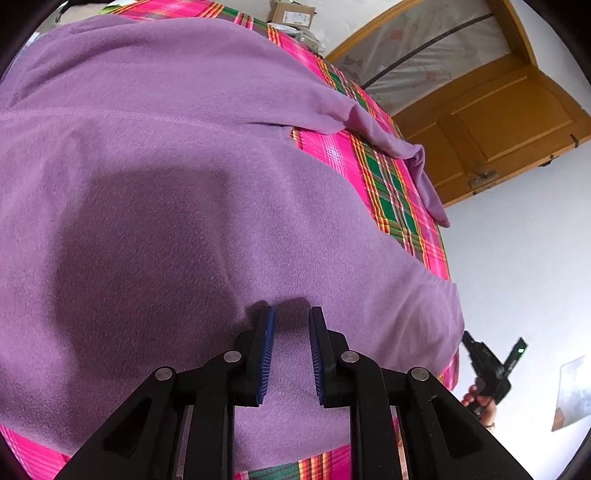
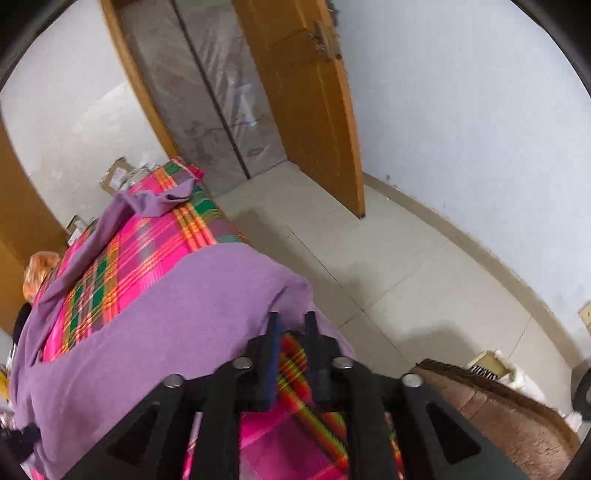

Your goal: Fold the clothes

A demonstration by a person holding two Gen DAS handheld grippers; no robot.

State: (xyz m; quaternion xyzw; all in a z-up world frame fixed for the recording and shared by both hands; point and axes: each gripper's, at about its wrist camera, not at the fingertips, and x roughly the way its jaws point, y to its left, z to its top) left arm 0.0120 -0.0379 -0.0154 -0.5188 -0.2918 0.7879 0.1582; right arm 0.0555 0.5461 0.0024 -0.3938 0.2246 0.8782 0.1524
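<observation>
Left wrist view shows the left tool (image 1: 291, 317) parted wide, empty, hovering over a purple garment (image 1: 177, 155) spread across a pink plaid bed cover (image 1: 384, 177). Right wrist view shows the right tool (image 2: 293, 325) parted, holding nothing, at the garment's corner near the bed's edge above a tiled floor (image 2: 388, 266).

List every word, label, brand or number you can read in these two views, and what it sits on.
No text is legible.
Cardboard box beyond the plaid cloth: a white label, print too small and blurred to read.
Purple garment: no print visible.
Left tool and right tool: no markings visible.
</observation>
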